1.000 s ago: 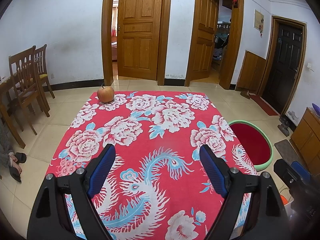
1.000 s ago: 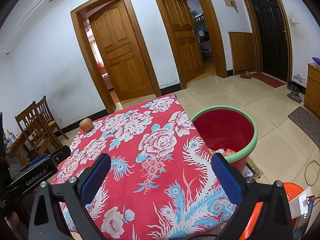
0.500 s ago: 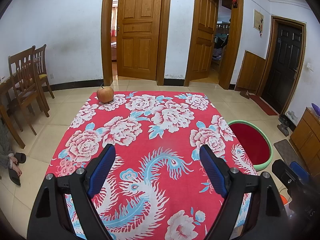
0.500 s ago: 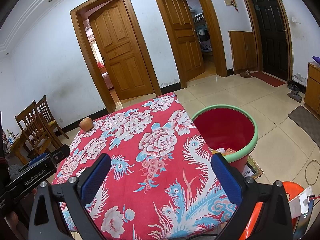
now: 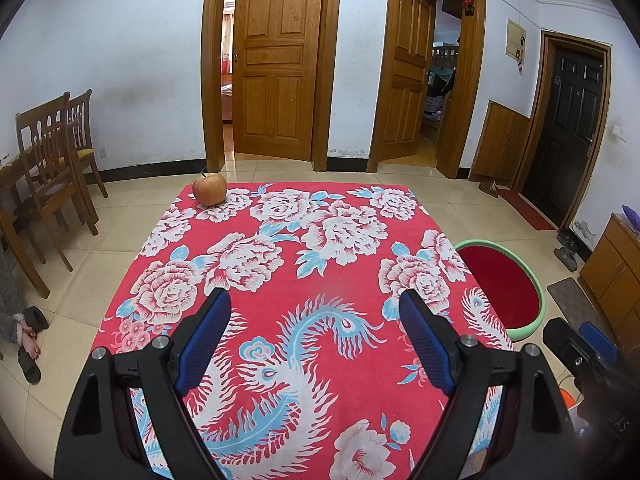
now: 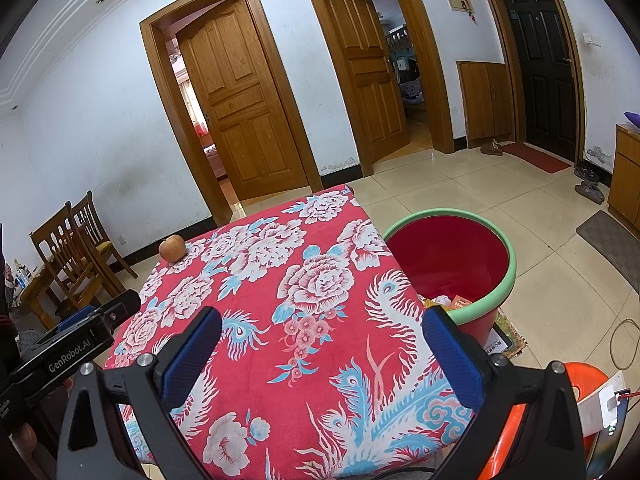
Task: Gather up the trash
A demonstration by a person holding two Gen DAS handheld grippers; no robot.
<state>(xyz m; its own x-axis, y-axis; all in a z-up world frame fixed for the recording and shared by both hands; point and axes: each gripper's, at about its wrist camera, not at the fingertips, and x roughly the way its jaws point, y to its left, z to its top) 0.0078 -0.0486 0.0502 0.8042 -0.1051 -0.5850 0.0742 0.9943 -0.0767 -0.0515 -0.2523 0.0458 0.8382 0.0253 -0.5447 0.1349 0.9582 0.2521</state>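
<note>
— On the table, where does the trash sit?

— Far from my tongs: a round red-yellow apple point(image 5: 209, 189) at the far left corner of the red flowered tablecloth point(image 5: 320, 280). My left gripper point(image 5: 316, 330) and right gripper point(image 6: 322, 344) both hang over the near edge, jaws spread, nothing between them.

— And the bin?

— A red plastic bucket with a green rim point(image 6: 452, 256), on the floor just beside the table's right edge, with scraps inside.

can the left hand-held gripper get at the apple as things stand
Probably yes. The left hand-held gripper is open and empty, and only bare cloth lies between it and the apple at the far corner; it is a long reach, though.
</note>
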